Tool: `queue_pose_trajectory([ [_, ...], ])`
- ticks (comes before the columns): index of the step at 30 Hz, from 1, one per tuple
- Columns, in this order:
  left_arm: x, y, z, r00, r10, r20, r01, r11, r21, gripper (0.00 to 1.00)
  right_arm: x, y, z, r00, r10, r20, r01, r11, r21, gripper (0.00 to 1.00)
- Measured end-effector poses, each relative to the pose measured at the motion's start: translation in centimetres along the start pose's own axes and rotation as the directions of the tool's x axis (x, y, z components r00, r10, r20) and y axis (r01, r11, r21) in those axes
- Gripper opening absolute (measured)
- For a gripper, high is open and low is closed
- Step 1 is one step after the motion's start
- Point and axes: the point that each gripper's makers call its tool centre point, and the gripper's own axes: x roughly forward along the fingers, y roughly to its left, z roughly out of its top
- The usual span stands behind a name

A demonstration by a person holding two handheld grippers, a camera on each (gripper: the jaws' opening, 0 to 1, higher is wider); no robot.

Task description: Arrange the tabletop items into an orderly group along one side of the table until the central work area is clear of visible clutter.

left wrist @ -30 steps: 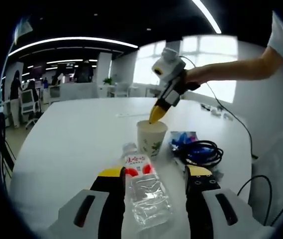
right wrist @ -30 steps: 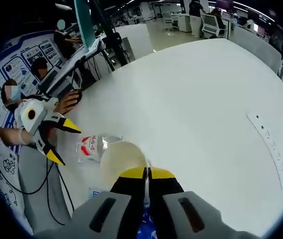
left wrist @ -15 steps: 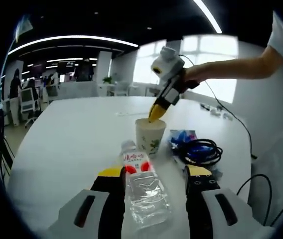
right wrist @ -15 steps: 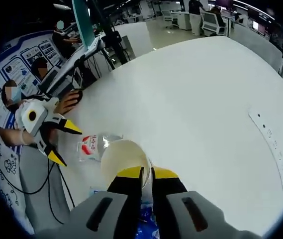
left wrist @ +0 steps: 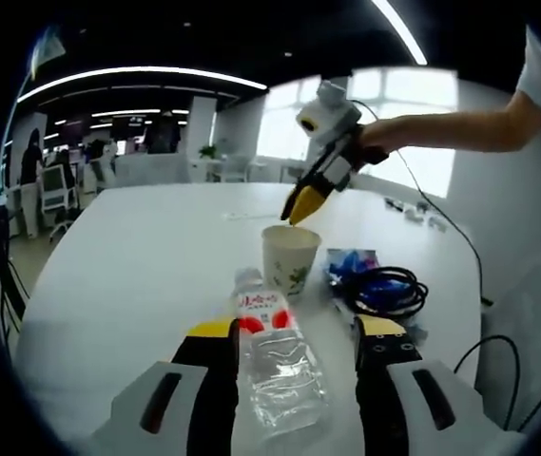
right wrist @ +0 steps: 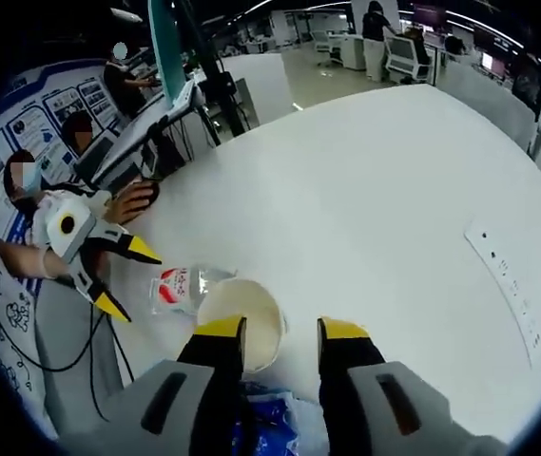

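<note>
The paper cup [left wrist: 290, 258] is seen upright on the white table [left wrist: 137, 256], near the person's edge, w/ the clear water bottle [left wrist: 275, 361] lying on its side just beside it and a coil of black cable [left wrist: 384, 290] and a blue wrapper [left wrist: 351, 263] on its other side. The cup looks empty and thin-walled (printed w/ a small plant motif), so it is judged light, easily crushed and easily tipped; a gentle pinch over the rim, one jaw inside and one outside, is probably the best hold. In the right gripper view the cup [right wrist: 241, 321] is seen from above, its rim just ahead of the right gripper [right wrist: 280, 340], whose jaws are parted w/ nothing between them; in the left gripper view that gripper [left wrist: 304, 202] is hovering just above the cup's mouth, apart from it. The bottle is judged light too, but smooth, round and soft-sided (apt to roll or slip), so it is best taken across the middle of the body below the red label. The left gripper [left wrist: 299, 332] is spread wide w/ the bottle lying between its jaws; whether the jaws touch it can't be told, but it isn't clamped. The centre of the table is largely bare, the items being already clustered at one side.
</note>
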Motion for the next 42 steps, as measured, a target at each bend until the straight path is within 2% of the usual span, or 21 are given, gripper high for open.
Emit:
queue_pose_trajectory([
  [3,0.1,0.5,-0.1,1.000,0.021,-0.017,-0.021,1.000,-0.023,0.48,-0.7,0.4,0.5,0.999,-0.007,0.033,0.008,1.000,-0.017,0.38],
  [6,0.0,0.8,-0.2,0.999,0.034,-0.034,-0.035,0.999,-0.032,0.49,-1.5,1.9,1.0,0.997,-0.002,0.081,0.004,1.000,-0.028,0.43],
  [8,0.0,0.9,-0.3,0.998,0.038,-0.055,-0.040,0.999,-0.035,0.50,-1.7,1.9,1.5,0.995,0.002,0.103,0.001,0.999,-0.033,0.46],
  [13,0.0,0.7,-0.5,0.992,0.042,-0.116,-0.046,0.999,-0.026,0.54,-2.7,4.8,1.8,0.989,0.041,0.142,-0.032,0.997,-0.069,0.52],
  [17,-0.1,0.3,-0.6,0.989,0.042,-0.143,-0.045,0.999,-0.013,0.54,-3.4,6.6,1.4,0.989,0.066,0.135,-0.048,0.990,-0.136,0.59],
  [18,-0.1,0.3,-0.7,0.987,0.044,-0.154,-0.047,0.999,-0.017,0.55,-3.7,7.2,0.9,0.991,0.082,0.104,-0.060,0.978,-0.199,0.60],
  [19,-0.1,0.1,-0.8,0.985,0.042,-0.166,-0.047,0.999,-0.022,0.55,-3.7,7.4,0.9,0.991,0.088,0.105,-0.062,0.972,-0.228,0.61],
  [20,-0.2,0.0,-0.8,0.985,0.042,-0.167,-0.046,0.999,-0.021,0.55,-3.9,8.2,0.7,0.991,0.093,0.098,-0.061,0.953,-0.295,0.61],
  [22,-0.2,-0.1,-1.1,0.982,0.044,-0.185,-0.050,0.998,-0.027,0.56,-3.9,8.3,-0.1,0.996,0.075,0.047,-0.054,0.934,-0.353,0.61],
  [26,-0.3,-0.1,-1.8,0.972,0.065,-0.224,-0.073,0.997,-0.028,0.56,-4.1,8.8,-0.1,0.996,0.082,0.037,-0.063,0.925,-0.376,0.61],
  [29,-0.6,0.5,-3.0,0.947,0.112,-0.300,-0.117,0.993,0.002,0.56,-4.2,9.2,0.3,0.993,0.096,0.064,-0.067,0.932,-0.355,0.60],
  [32,-0.7,1.1,-4.2,0.909,0.149,-0.390,-0.149,0.988,0.032,0.56,-4.1,9.3,-0.1,0.993,0.089,0.075,-0.057,0.934,-0.352,0.60],
  [34,-0.4,0.9,-4.3,0.895,0.138,-0.424,-0.162,0.987,-0.021,0.55,-4.1,9.5,-0.7,0.993,0.090,0.076,-0.059,0.937,-0.344,0.60],
  [35,-0.1,1.0,-3.9,0.895,0.137,-0.425,-0.164,0.986,-0.026,0.54,-4.1,9.5,-1.0,0.993,0.091,0.075,-0.061,0.938,-0.340,0.60],
  [36,-0.1,1.1,-4.0,0.885,0.144,-0.442,-0.171,0.985,-0.023,0.54,-4.0,9.5,-1.3,0.992,0.094,0.079,-0.063,0.939,-0.337,0.59],
  [37,-0.1,1.1,-4.2,0.866,0.135,-0.482,-0.157,0.988,-0.005,0.55,-4.1,9.6,-1.5,0.992,0.099,0.082,-0.067,0.942,-0.330,0.59],
  [38,0.0,0.9,-4.4,0.857,0.125,-0.499,-0.155,0.988,-0.018,0.57,-4.1,9.7,-1.9,0.991,0.103,0.083,-0.072,0.946,-0.317,0.59],
  [39,0.2,0.6,-4.4,0.854,0.106,-0.509,-0.141,0.989,-0.031,0.60,-4.2,9.7,-2.1,0.991,0.103,0.086,-0.071,0.947,-0.315,0.59],
  [40,0.8,0.2,-4.1,0.867,0.076,-0.493,-0.117,0.992,-0.053,0.63,-4.3,9.7,-2.3,0.991,0.103,0.088,-0.071,0.947,-0.313,0.59],
  [41,0.7,0.1,-4.4,0.848,0.066,-0.525,-0.126,0.989,-0.079,0.61,-4.4,9.8,-2.5,0.990,0.106,0.091,-0.073,0.948,-0.310,0.59],
  [42,0.9,0.2,-4.4,0.841,0.064,-0.537,-0.107,0.993,-0.050,0.57,-4.5,9.8,-2.6,0.990,0.107,0.095,-0.073,0.949,-0.306,0.59],
])
